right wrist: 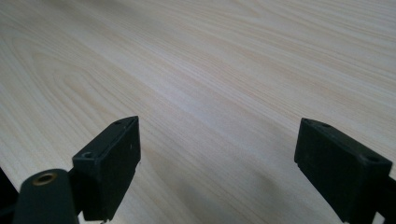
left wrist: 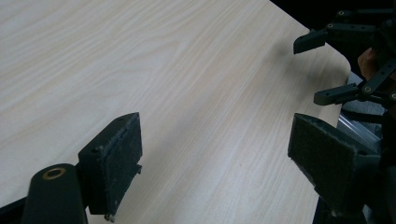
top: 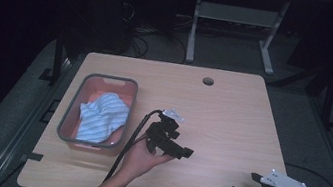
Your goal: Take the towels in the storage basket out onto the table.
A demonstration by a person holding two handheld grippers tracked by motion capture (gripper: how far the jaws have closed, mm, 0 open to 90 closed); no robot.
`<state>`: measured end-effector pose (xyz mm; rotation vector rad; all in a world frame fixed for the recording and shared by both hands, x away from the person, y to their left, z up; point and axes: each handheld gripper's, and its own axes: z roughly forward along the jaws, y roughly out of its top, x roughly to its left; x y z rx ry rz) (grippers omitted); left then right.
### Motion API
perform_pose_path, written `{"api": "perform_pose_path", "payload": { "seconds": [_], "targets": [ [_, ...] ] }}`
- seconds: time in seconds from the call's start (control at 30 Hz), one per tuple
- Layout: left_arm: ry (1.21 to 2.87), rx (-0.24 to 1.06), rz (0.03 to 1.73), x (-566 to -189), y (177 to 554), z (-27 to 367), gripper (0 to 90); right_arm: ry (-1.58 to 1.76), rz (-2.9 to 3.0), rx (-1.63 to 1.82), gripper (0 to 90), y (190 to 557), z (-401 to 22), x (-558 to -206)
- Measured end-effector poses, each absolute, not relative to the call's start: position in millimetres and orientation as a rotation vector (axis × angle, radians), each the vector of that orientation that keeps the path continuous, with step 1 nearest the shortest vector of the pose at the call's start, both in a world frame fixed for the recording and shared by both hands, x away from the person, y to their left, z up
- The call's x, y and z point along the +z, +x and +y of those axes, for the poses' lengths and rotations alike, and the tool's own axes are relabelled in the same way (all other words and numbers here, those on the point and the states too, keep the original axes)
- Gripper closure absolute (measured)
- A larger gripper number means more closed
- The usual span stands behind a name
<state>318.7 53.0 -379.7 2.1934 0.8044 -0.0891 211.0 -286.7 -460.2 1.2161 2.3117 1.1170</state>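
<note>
The striped cloth [top: 102, 118] lies crumpled inside the grey-rimmed bin [top: 69, 108], which sits on the tabletop [top: 232, 114] at about nine o'clock from the left gripper [top: 180, 152]. Nothing is held at this moment, so the work in hand looks like either fetching that cloth from the bin or having just dropped it there; which of the two cannot be told.

If the cloth is to be picked up, the left gripper is the better placed: it hovers just beside the bin's right wall but points toward three o'clock, away from it. It would do well to turn back toward nine o'clock, come down over the rim instead of across it, and close on a raised fold near the middle of the cloth, not on a flat edge against the bin floor.

The left gripper's jaws stand wide apart over bare wood, holding and touching nothing. The right gripper [top: 241, 186], at about four o'clock near the tabletop's front right corner and well apart from the bin, also has its jaws spread wide over bare wood, empty, pointing toward nine o'clock
</note>
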Motion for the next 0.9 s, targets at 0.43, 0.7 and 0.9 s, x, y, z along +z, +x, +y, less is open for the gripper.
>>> {"api": "perform_pose_path", "payload": {
  "seconds": [0.43,0.7,0.9],
  "targets": [
    [2.211,-0.09,0.814,-365.7,330.8,56.9,17.2,1.209,2.312,1.117,14.0,210.5,-287.4,-459.4],
    [2.209,-0.09,0.829,-359.1,338.4,62.5,17.3,1.21,2.308,1.118,14.0,211.5,-288.1,-459.8],
    [2.209,-0.088,0.843,-352.9,343.9,69.7,17.3,1.211,2.309,1.119,14.0,211.6,-287.5,-459.7]
  ]
}}
